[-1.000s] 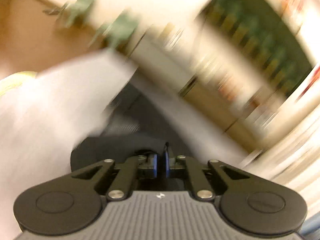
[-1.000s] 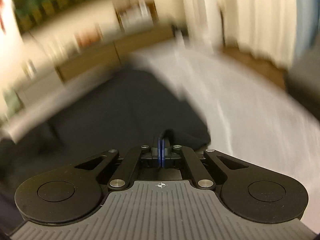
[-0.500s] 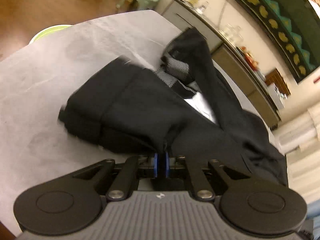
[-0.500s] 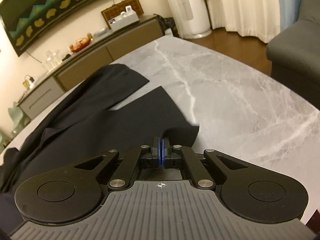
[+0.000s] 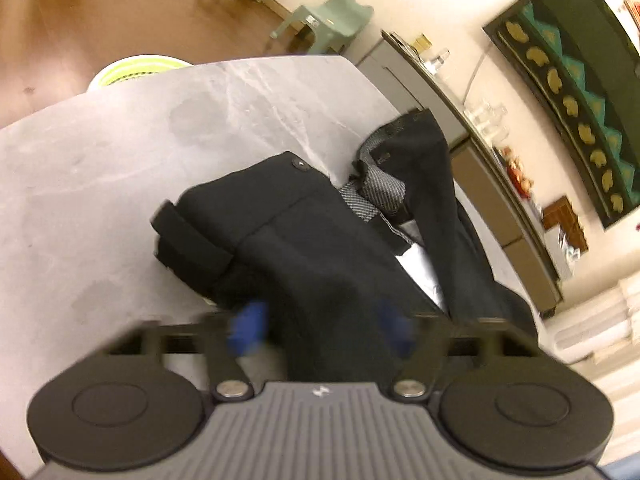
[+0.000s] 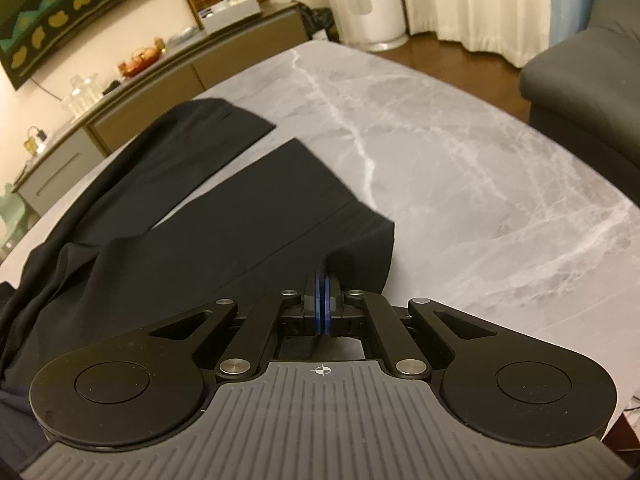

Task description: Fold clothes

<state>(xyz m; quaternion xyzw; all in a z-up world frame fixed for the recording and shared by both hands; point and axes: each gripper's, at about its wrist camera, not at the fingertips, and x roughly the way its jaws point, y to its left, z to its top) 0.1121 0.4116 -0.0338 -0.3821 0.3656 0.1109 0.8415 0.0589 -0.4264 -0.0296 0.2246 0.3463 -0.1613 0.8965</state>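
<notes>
Left wrist view shows the left tool (image 5: 320, 326) with its blue-padded fingers (image 5: 247, 326) spread wide and blurred; a ridge of the dark trousers (image 5: 296, 232) lies in the gap between them, but neither finger presses on it, so this tool is released. The waistband end of the trousers sits bunched near the middle of the grey marble surface (image 5: 120, 152), with a small button (image 5: 299, 165) at its upper corner and a strip of grey patterned lining (image 5: 376, 196) showing where the fly lies open. One part of the waistband stands up in a fold toward the far edge of the surface. Beyond the surface's left far edge a lime-green basket (image 5: 136, 70) stands on the wooden floor, and two pale green chairs (image 5: 328, 20) stand against the wall.

Right wrist view shows the right tool (image 6: 323, 304) with its fingers clenched together on the hem edge of one trouser leg (image 6: 248, 224), which runs flat from the tool toward the left. The second leg (image 6: 188, 136) lies beside it, nearer the far edge, angled apart so that a wedge of bare surface shows between the two. To the right the surface (image 6: 480, 184) is bare marble up to its curved edge, past which stands a dark sofa (image 6: 588, 64). A long sideboard (image 6: 192, 68) runs along the wall behind.
</notes>
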